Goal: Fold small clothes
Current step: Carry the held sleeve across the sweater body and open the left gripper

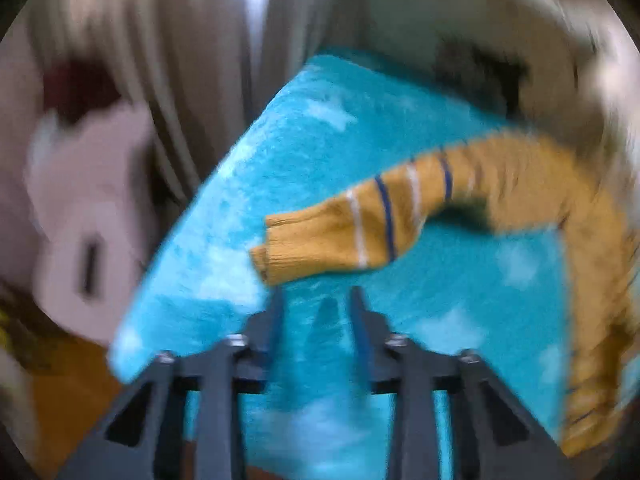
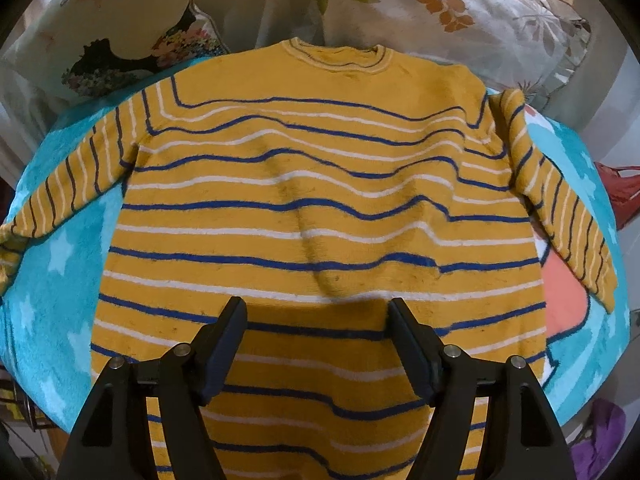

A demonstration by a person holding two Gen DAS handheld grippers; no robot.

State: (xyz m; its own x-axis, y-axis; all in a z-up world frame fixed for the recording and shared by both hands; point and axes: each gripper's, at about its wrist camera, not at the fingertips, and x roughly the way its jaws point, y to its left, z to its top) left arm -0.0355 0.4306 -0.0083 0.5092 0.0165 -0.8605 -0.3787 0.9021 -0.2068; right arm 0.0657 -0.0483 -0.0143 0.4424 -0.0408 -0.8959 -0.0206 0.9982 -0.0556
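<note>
A small yellow sweater (image 2: pixel 320 200) with blue and white stripes lies flat on a turquoise star blanket (image 2: pixel 48 264), neck away from me, both sleeves spread out. My right gripper (image 2: pixel 316 308) is open and empty above the sweater's lower body. In the blurred left wrist view, the sweater's left sleeve (image 1: pixel 360 224) lies on the blanket (image 1: pixel 320 140), cuff pointing left. My left gripper (image 1: pixel 316 296) is open and empty, just short of the cuff.
Patterned pillows (image 2: pixel 120 20) lie beyond the sweater's neck. A pink patch (image 2: pixel 564 292) shows on the blanket at right, with a red bag (image 2: pixel 620 192) past its edge. The blanket's left edge (image 1: pixel 160 260) drops off beside a blurred pale object (image 1: pixel 80 216).
</note>
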